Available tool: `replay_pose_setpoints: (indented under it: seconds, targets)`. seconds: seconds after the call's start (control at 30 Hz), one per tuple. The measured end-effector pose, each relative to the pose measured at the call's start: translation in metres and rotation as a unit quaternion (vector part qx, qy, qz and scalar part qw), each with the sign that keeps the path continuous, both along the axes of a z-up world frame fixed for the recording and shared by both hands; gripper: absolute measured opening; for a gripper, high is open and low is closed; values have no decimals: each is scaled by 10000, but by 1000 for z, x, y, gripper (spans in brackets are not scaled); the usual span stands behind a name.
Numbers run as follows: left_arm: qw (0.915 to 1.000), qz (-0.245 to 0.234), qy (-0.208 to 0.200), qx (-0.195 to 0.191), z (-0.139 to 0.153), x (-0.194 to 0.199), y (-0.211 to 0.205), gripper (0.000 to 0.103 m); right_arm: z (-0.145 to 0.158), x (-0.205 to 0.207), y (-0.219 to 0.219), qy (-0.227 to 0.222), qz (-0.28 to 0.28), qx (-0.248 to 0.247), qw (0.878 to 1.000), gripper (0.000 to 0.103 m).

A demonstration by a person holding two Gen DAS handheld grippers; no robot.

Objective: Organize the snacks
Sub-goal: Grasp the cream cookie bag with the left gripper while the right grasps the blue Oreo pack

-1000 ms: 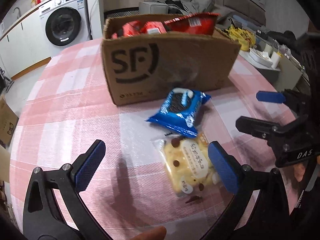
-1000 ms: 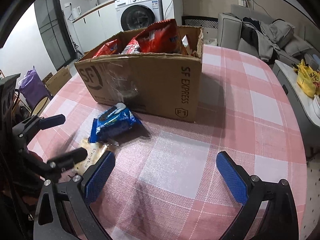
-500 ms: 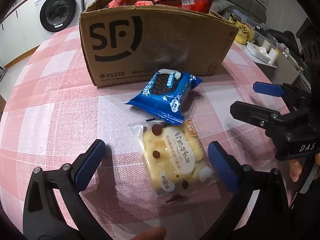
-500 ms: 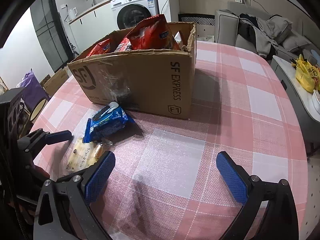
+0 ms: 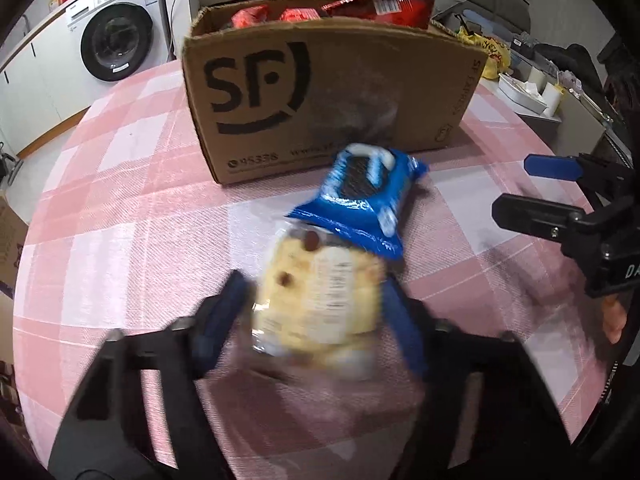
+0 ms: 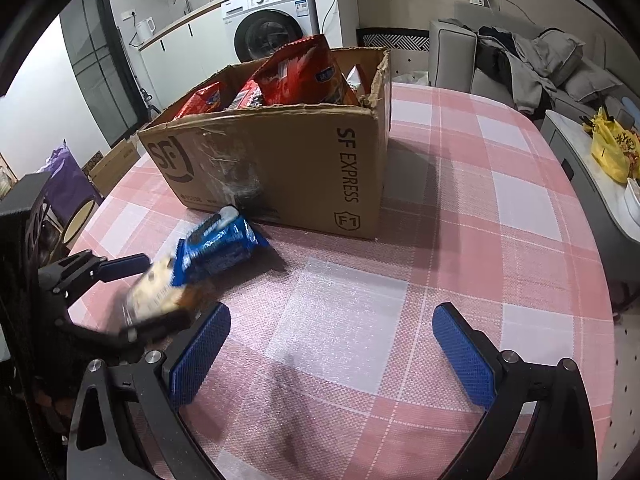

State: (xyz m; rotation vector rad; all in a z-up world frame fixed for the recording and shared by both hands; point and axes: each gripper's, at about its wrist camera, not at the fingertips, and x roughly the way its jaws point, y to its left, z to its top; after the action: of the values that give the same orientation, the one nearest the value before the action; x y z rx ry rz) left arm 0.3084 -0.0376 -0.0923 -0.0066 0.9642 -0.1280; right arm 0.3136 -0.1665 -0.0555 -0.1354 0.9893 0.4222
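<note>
In front of the cardboard box (image 5: 328, 96), the yellow snack pack (image 5: 320, 296) sits between the left gripper (image 5: 320, 312), whose jaws, wide a second ago, are closing on its sides. Its long axis points toward the box, its far end under the blue cookie pack (image 5: 360, 200). The right gripper (image 6: 332, 356) is spread, empty.

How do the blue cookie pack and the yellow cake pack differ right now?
The blue cookie pack is opaque blue foil; the yellow cake pack is clear wrap showing pale cake with dark chips. The blue pack lies free nearer the cardboard box; the yellow pack sits between the closing jaws of the left gripper. The blue pack's end overlaps the yellow pack. Both are outside the box.
</note>
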Motion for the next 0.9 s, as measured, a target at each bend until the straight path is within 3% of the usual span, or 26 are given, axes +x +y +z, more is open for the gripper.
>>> replay_pose_setpoints:
  seconds: [0.13, 0.57, 0.9]
  targets:
    - [9997, -61, -8, -233, 2, 5, 10, 56, -1, 0, 0, 13, -2, -18, 10000, 103]
    - [9989, 255, -244, -310, 21, -1, 50, 56, -8, 0, 5, 89, 11, 80, 9999, 103]
    - [9965, 557, -387, -489, 35, -2, 83, 56, -19, 5, 41, 218, 338, 6, 9992, 103]
